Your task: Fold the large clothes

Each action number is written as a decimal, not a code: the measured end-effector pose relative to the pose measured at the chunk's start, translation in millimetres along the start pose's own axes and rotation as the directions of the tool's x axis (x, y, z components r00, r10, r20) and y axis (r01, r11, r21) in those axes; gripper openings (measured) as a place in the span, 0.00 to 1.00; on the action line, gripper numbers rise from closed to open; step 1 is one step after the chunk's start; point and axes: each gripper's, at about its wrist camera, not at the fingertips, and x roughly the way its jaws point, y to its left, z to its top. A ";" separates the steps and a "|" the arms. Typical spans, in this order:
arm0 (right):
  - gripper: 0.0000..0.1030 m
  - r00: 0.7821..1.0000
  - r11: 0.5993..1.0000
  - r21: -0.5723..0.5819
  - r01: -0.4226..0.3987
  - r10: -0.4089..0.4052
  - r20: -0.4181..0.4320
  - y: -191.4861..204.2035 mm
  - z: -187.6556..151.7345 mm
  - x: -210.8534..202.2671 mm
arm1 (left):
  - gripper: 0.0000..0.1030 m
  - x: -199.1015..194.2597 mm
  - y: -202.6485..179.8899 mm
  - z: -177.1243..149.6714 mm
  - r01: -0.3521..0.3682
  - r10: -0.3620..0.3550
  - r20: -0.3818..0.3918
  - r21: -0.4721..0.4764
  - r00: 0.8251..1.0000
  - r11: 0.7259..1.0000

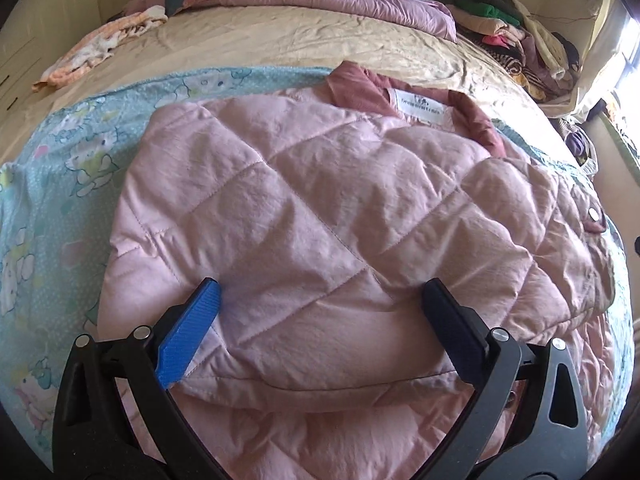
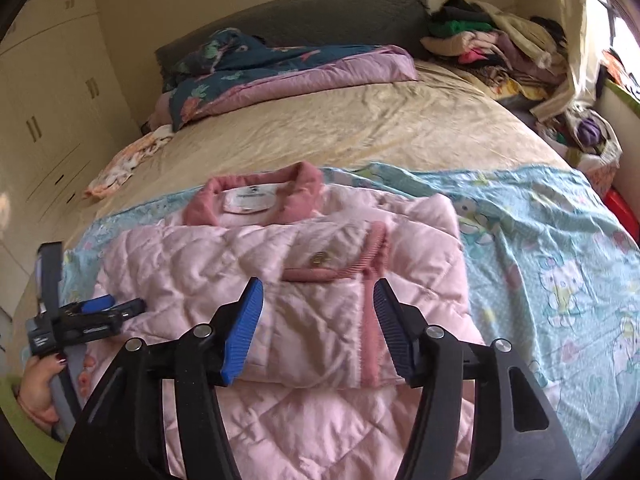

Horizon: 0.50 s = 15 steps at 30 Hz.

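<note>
- Nearest the cameras, the right tool [image 2: 318, 330] and left tool [image 1: 322, 326] both hang released over the pink quilted jacket [image 1: 320, 216], gripping nothing.
- Beneath, the jacket lies half-folded on the blue cartoon blanket [image 2: 540, 248] across the bed [image 2: 360, 128].
- Next, likely: grasp the near hem and fold toward the far collar [image 2: 256, 192].

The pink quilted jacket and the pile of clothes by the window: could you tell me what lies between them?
Blue cartoon-print sheet, then bare beige bedsheet; right wrist view.

Black hand-held gripper [image 2: 319, 330] frames, ribbed blue pads [image 2: 245, 330], silver pivot screws; dark-red nail polish.
</note>
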 end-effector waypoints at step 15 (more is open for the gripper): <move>0.61 0.966 0.989 -0.150 -0.007 -0.032 -0.257 70.3 -11.4 88.1 | 0.92 10.5 6.1 -4.3 0.026 -0.026 -0.005 -0.009 1.000 1.000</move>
